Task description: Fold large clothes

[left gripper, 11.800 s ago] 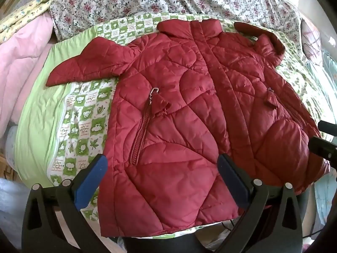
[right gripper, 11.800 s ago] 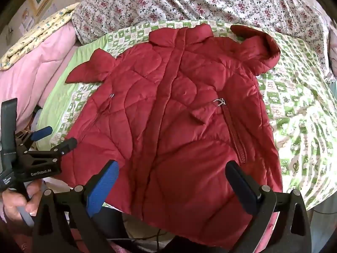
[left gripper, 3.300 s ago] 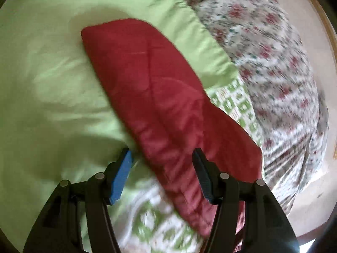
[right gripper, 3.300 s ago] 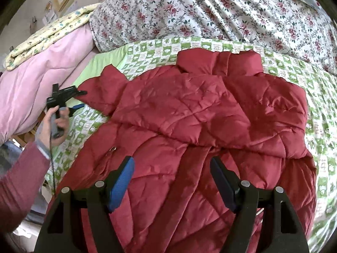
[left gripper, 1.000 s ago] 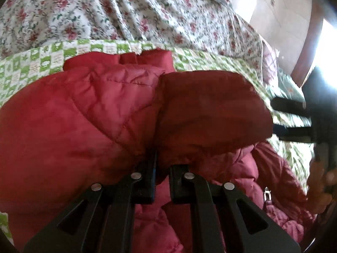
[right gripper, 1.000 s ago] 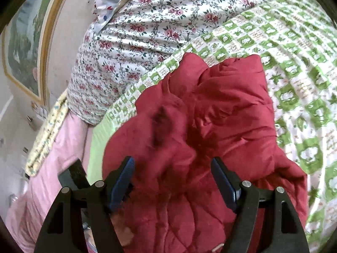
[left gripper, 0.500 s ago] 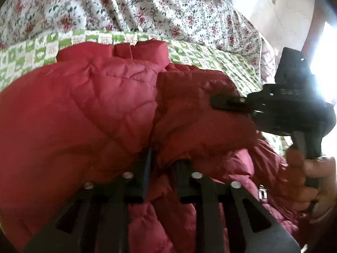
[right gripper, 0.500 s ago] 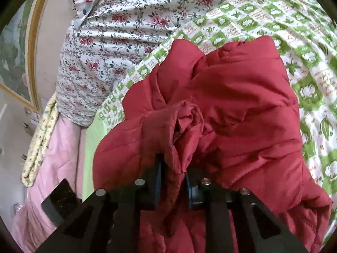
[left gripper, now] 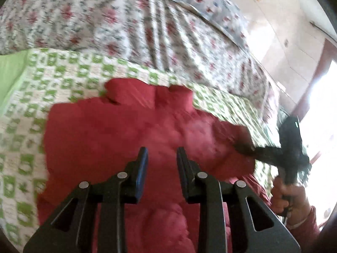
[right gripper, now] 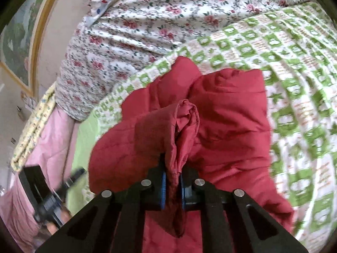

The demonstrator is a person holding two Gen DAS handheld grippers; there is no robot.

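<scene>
Right tongs (right gripper: pixel 171 186) clamp jacket (right gripper: pixel 221 126) sleeve edge; left tongs (left gripper: pixel 161 158) parted w/ nothing between.

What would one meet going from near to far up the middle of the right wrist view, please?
right gripper → pinched sleeve → red jacket → green checked quilt → floral bedspread

Bare quilt (right gripper: pixel 299 97) lies open from 1 to 4 o'clock of the jacket (right gripper: pixel 227 126). The floral bedding (right gripper: pixel 147 21) banks up at 12. At 8 o'clock the left gripper (right gripper: pixel 72 176), blurred, seems to crowd that side.
</scene>
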